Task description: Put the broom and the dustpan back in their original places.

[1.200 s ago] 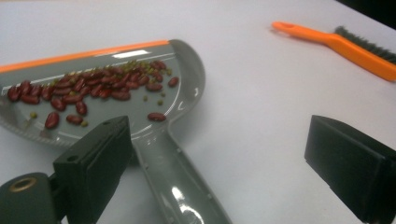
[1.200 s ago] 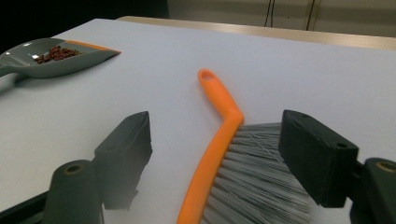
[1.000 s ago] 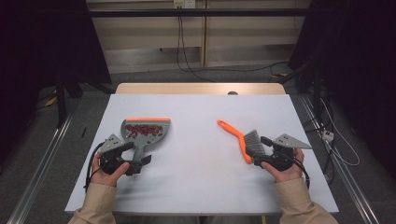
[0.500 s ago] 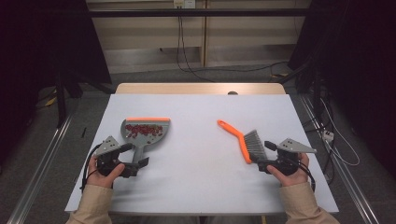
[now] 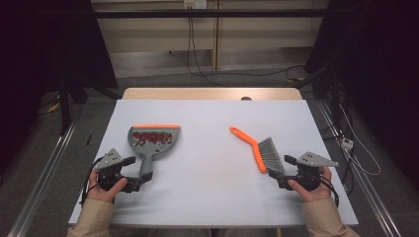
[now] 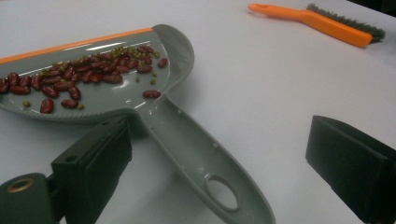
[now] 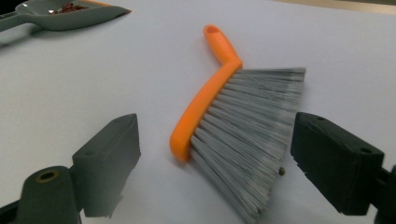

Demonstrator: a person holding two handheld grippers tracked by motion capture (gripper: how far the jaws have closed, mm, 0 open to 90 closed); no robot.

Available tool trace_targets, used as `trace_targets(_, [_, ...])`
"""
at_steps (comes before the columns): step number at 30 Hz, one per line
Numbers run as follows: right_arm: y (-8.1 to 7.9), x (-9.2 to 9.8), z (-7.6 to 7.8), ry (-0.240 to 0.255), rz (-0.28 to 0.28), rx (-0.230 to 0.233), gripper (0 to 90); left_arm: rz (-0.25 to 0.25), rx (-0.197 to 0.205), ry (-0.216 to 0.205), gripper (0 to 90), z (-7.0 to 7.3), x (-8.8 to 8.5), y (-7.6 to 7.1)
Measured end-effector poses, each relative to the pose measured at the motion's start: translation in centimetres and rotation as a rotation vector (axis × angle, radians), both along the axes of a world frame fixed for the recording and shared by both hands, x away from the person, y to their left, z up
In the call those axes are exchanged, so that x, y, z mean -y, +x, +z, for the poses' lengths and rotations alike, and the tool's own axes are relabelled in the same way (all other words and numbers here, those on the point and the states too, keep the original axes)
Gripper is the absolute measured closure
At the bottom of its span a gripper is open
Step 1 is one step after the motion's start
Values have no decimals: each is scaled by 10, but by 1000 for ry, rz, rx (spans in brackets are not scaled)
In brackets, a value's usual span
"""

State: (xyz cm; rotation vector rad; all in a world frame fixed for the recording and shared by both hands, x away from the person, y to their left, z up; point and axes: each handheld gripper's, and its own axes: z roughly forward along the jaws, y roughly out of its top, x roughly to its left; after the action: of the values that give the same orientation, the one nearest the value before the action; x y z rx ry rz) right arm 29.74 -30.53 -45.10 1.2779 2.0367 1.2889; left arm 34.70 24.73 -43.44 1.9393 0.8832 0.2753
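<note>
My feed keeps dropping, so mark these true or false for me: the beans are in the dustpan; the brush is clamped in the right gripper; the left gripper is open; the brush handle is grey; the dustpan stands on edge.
1. The beans lie in the dustpan. True.
2. The brush is clamped in the right gripper. False: its jaws have just been opening and stand apart from the brush, which lies flat on the table.
3. The left gripper is open. True: the dustpan's handle lies between its jaws, untouched.
4. The brush handle is grey. False: orange, with grey bristles.
5. The dustpan stands on edge. False: it lies flat.
</note>
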Motion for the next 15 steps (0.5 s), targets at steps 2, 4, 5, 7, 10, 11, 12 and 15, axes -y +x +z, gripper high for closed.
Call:
trace_targets(2, [-2, 2, -1, -5, 3, -3, 153, 1, -4, 6, 68, -1, -1, -1])
trace_targets(4, [-3, 3, -2, -9, 0, -10, 152, -6, -1, 12, 68, -2, -3, -2])
trace_targets(5, [-4, 4, -3, -15, 6, -12, 149, -7, -2, 14, 68, -2, -3, -2])
trace_targets(7, [-6, 5, -4, -20, 7, -12, 148, -12, -3, 4, 67, -4, -5, -3])
trace_targets(10, [-8, 6, -4, -25, 13, -14, 148, -15, -4, 5, 67, -5, -7, -4])
trace_targets(11, [-8, 6, -4, -30, 11, -16, 148, -18, -5, 1, 66, -6, -7, -5])
trace_targets(12, [-9, 6, -5, -27, 17, -17, 147, -23, -5, 5, 65, -6, -8, -6])
trace_targets(15, [-9, 7, -6, -31, 18, -15, 147, -26, 4, 7, 66, -6, -10, -9])
